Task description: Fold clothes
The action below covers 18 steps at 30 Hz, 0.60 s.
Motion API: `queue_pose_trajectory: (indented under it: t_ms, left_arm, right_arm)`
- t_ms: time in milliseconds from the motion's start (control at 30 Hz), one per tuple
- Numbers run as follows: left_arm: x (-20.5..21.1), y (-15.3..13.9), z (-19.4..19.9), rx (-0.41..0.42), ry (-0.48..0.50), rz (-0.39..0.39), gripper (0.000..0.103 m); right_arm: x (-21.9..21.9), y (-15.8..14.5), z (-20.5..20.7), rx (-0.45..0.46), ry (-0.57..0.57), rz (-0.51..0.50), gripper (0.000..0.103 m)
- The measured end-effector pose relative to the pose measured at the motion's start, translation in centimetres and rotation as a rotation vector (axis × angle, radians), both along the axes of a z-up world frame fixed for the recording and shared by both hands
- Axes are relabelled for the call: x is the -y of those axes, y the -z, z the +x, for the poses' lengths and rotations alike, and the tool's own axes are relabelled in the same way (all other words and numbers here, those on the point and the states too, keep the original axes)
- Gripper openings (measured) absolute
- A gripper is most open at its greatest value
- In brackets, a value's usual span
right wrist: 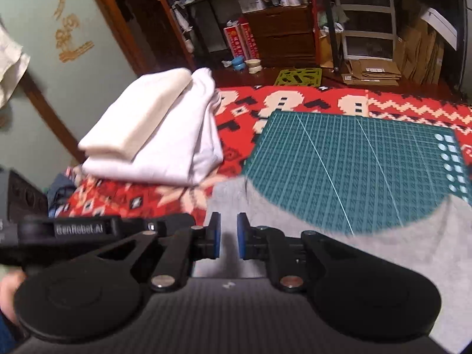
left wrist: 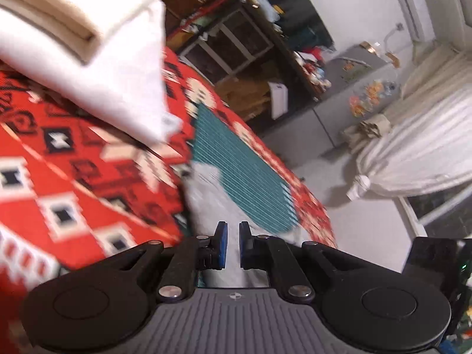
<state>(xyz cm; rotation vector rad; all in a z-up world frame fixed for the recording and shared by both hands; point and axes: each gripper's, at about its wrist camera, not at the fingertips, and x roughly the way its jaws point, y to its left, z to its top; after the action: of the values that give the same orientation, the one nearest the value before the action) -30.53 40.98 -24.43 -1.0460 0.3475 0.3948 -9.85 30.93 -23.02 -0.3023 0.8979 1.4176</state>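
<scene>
A grey garment (right wrist: 383, 242) lies over the near part of the green cutting mat (right wrist: 354, 165), on a red patterned blanket (right wrist: 295, 103). My right gripper (right wrist: 228, 221) is low over the garment's left end, jaws nearly together with grey cloth filling the narrow gap. The left wrist view shows the same garment (left wrist: 206, 188) rising in a ridge to my left gripper (left wrist: 233, 230), which is shut on it beside the mat (left wrist: 242, 177). A stack of folded white clothes (right wrist: 153, 129) sits on the blanket to the left, and appears blurred up close (left wrist: 118, 82).
The left gripper's black body (right wrist: 79, 230) is close beside the right one, with a hand (right wrist: 8, 292) at the edge. Beyond the blanket stand dark shelves (right wrist: 280, 29), flattened cardboard (right wrist: 371, 73) and pet bowls (right wrist: 244, 65). A white curtain (left wrist: 419, 153) hangs to the right.
</scene>
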Motion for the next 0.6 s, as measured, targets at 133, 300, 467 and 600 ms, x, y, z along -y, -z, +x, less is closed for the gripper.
queue_pose_trajectory:
  t_ms: [133,300,467,600]
  left_arm:
    - [4.2,-1.2,0.9,-0.099,0.066,0.059,0.006]
    - [8.0,-0.7,1.2,-0.203,0.11,0.081,0.006]
    - [10.3,0.2,0.8,-0.287,0.136,0.098,0.006]
    - [11.8,-0.1,0.6,-0.34,0.141,0.146,0.006]
  right_arm:
    - [4.3,-0.3,-1.3,0.013,-0.051,-0.007,0.012]
    - [8.1,0.4,-3.4,0.073,-0.124,-0.041,0.012]
    - [10.8,2.4,-4.1,0.066,-0.14,-0.07,0.012]
    - [13.0,2.6,-4.8,0.096,-0.152,-0.043,0.012]
